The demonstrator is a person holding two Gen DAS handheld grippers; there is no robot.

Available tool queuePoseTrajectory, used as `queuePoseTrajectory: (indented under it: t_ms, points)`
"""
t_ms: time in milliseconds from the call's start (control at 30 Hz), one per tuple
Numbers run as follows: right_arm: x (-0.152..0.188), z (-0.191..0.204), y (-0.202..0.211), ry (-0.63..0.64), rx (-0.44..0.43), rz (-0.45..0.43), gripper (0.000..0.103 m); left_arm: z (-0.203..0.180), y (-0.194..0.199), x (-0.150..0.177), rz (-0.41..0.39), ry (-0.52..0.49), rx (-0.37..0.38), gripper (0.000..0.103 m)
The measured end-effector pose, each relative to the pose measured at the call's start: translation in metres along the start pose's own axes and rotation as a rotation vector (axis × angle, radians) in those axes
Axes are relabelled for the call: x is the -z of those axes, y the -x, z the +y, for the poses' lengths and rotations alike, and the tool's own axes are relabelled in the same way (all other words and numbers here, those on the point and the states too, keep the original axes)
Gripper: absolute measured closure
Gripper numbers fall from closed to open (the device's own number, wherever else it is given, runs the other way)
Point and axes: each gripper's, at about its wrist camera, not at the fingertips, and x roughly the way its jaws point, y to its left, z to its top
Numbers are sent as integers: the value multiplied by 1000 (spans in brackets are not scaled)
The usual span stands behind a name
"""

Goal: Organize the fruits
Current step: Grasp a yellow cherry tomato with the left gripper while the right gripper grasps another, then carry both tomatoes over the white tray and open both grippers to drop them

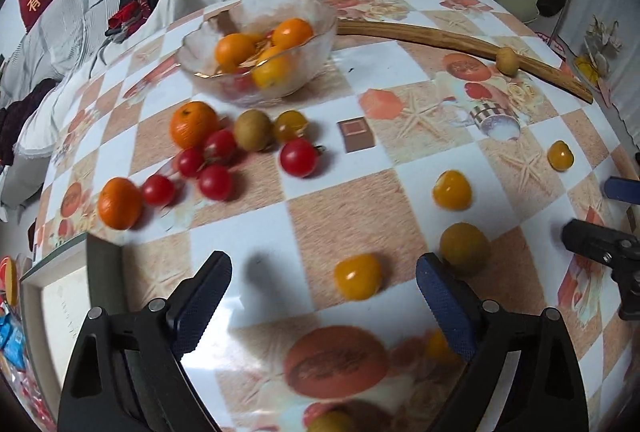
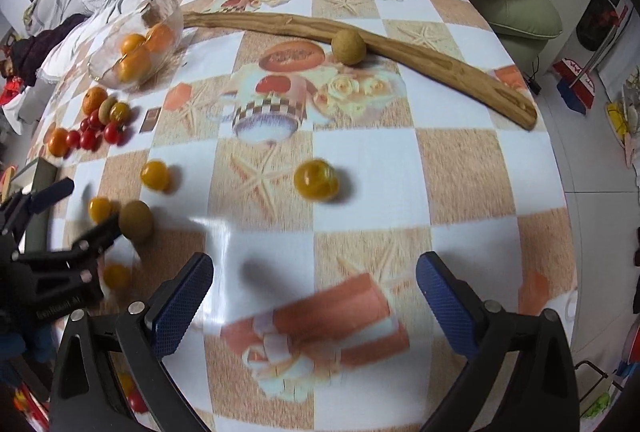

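**Both grippers hovering open over scattered fruit**

The glass bowl point(image 1: 256, 48) is sitting far left, holding orange fruits. Before it, red cherry tomatoes point(image 1: 216, 168) and two oranges are clustering on the checked tablecloth point(image 1: 340, 200). The left gripper point(image 1: 324, 296) is hanging with jaws spread wide, empty; a yellow tomato point(image 1: 357, 276) is lying between its fingertips, nearer the right one, not gripped. The right gripper point(image 2: 314, 292) is likewise gaping wide, empty; another yellow tomato point(image 2: 316, 179) is lying ahead of it, well apart.

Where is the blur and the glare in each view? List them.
Left wrist: fisheye bends the table edges; red tomatoes smear with motion blur; the near print is soft. Right wrist: glare streak beside the left claw; the near print is blurred.
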Motion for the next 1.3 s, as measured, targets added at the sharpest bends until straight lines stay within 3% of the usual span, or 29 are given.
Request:
queuePoseTrajectory:
  t_ms: [167, 300, 367, 400, 433, 467, 500, 533, 633, 1000, 1300]
  points:
    - [-17, 4, -9, 24, 3, -6, 12, -5, 0, -5, -3, 27, 26, 25]
    - [-25, 8, -15, 42, 37, -8, 23, -10, 3, -5, 5, 48, 69, 48]
    - [-27, 9, -14, 51, 61, -15, 35, -13, 4, -5, 6, 52, 83, 56]
    - [-28, 8, -13, 55, 64, -21, 49, -14, 4, -5, 6, 53, 89, 60]
    - [-28, 7, -11, 59, 57, -28, 70, -15, 5, -6, 4, 55, 87, 67]
    - [-29, 5, -10, 55, 41, -27, 79, -14, 5, -6, 3, 57, 76, 71]
    - [-30, 3, -10, 43, 22, -23, 79, -12, 5, -7, 5, 63, 70, 79]
    - [-30, -1, -9, 22, -6, -20, 79, -7, 5, -7, 10, 83, 79, 82]
    - [-26, -5, -4, -17, -64, -17, 78, 8, 7, -6, 28, 152, 149, 82]
    - [2, 11, 17, -35, -158, 8, 78, 25, 34, 11, 1, 179, 175, 82]
    - [3, 51, 32, 33, -195, 5, 78, 56, 63, 27, -33, 238, 168, 82]
